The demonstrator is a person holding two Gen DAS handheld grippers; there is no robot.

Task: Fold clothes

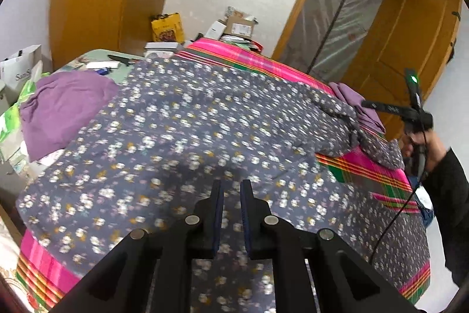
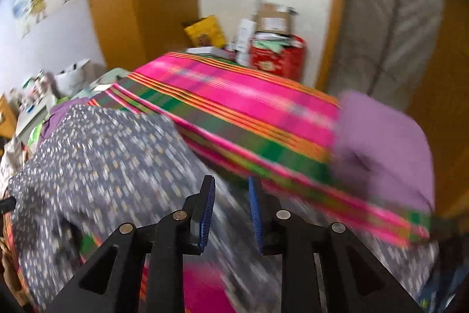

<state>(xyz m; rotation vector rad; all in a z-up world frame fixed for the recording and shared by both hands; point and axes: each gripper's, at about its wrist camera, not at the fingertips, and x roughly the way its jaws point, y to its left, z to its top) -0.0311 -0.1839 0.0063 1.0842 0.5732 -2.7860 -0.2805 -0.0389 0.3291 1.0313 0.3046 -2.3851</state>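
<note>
A grey-blue floral garment [image 1: 187, 119] lies spread over a table covered in a pink and green striped cloth [image 1: 369, 166]. One sleeve [image 1: 346, 119] is bunched up at the right edge. My left gripper [image 1: 232, 187] hovers over the garment's near part, its jaws a narrow gap apart with nothing pinched. In the blurred right wrist view, my right gripper [image 2: 231, 184] stands open and empty where the floral garment [image 2: 96, 154] meets the striped cloth [image 2: 240, 107]. A person's hand [image 1: 425, 143] holds that tool at the table's right side.
A purple garment [image 1: 64, 107] lies at the left, and another purple piece [image 2: 387, 143] sits at the table's right corner. Boxes, a yellow bag [image 1: 167, 27] and a red box [image 2: 278, 57] crowd the far end. Wooden doors stand behind.
</note>
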